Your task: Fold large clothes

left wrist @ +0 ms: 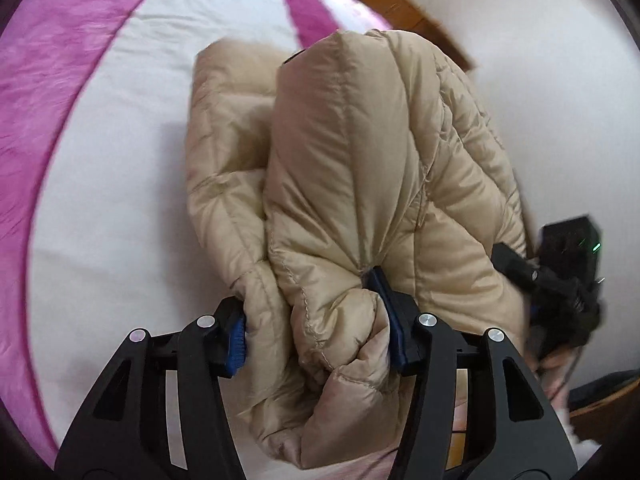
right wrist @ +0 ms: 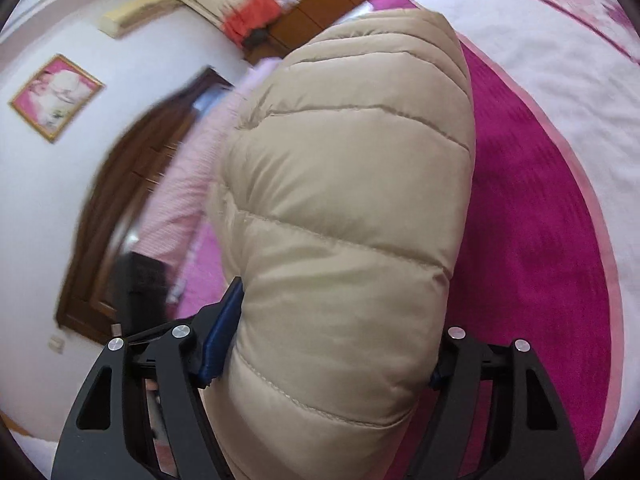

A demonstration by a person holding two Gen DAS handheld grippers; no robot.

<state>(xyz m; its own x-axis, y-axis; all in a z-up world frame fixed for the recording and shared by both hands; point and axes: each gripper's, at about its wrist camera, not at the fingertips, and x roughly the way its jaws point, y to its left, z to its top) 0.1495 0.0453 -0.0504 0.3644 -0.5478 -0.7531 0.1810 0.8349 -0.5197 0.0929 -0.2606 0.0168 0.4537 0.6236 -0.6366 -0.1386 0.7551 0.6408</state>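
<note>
One beige quilted jacket [left wrist: 360,160] is counted, bunched between the fingers of the left gripper [left wrist: 316,328] and rising ahead of it; the same single jacket [right wrist: 344,200] fills the span of the right gripper [right wrist: 320,344]. Two grippers are counted, one per view, each with two blue pads, of which one pad [left wrist: 236,340] is seen at the left finger. One bed [left wrist: 120,160] is counted beneath and beyond the grippers. One framed picture [right wrist: 56,96] and one wall-mounted air conditioner [right wrist: 132,12] are counted far to the upper left of the right gripper.
</note>
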